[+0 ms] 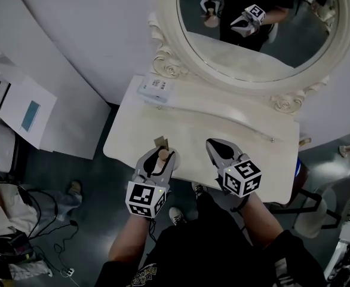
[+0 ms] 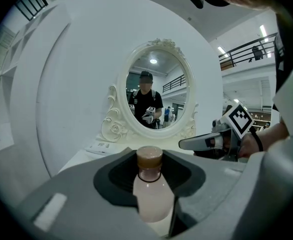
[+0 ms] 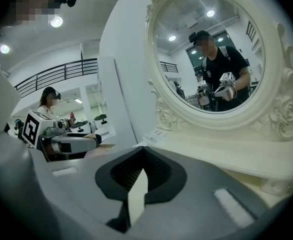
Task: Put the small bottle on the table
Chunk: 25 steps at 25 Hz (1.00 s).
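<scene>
1. The left gripper [image 1: 159, 156] has its jaws closed on the small bottle [image 2: 151, 194], one jaw against each side of the body.
2. The bottle holds a pale pink liquid and has a brown cap. It lies along the jaws with the cap at the far end, pointing toward the mirror [image 1: 252, 52].
3. The right gripper [image 1: 215, 145] has its jaws drawn together with only a thin sliver between them, and nothing is held there.
4. Both grippers sit side by side over the front edge of the table [image 1: 193, 121], left one near its front left corner, the right one just beside it and apart from it.
5. Whether the bottle touches the tabletop cannot be told from these views.
6. The table is cream-white with a curved front edge. A small printed card [image 1: 156, 87] lies at its back left, near the carved frame of the mirror.
7. The mirror glass reflects the person and both grippers.
</scene>
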{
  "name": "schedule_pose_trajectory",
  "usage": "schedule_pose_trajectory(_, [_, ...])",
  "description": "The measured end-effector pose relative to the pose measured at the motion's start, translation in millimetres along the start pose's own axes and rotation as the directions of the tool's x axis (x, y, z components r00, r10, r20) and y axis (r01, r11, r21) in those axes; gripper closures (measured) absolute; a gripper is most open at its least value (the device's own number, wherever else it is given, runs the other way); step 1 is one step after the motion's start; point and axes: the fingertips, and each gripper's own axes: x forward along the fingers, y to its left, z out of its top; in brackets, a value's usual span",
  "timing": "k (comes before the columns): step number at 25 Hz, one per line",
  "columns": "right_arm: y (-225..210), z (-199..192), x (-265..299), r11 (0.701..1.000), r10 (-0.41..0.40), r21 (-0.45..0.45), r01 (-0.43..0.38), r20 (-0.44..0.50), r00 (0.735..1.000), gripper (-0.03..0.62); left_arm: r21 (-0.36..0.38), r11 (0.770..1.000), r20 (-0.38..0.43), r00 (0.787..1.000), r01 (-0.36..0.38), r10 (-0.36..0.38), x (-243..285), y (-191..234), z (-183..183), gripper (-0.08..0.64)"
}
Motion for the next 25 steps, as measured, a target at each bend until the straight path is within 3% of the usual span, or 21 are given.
schedule_pose_trajectory(25, [-108.2, 12.2, 49.2, 0.997, -0.027, 0.068, 0.028, -0.027, 0.999, 0.563, 0.059, 0.998, -0.024, 1.000, 0.004, -0.003, 148.3, 26.8, 10.4, 0.420])
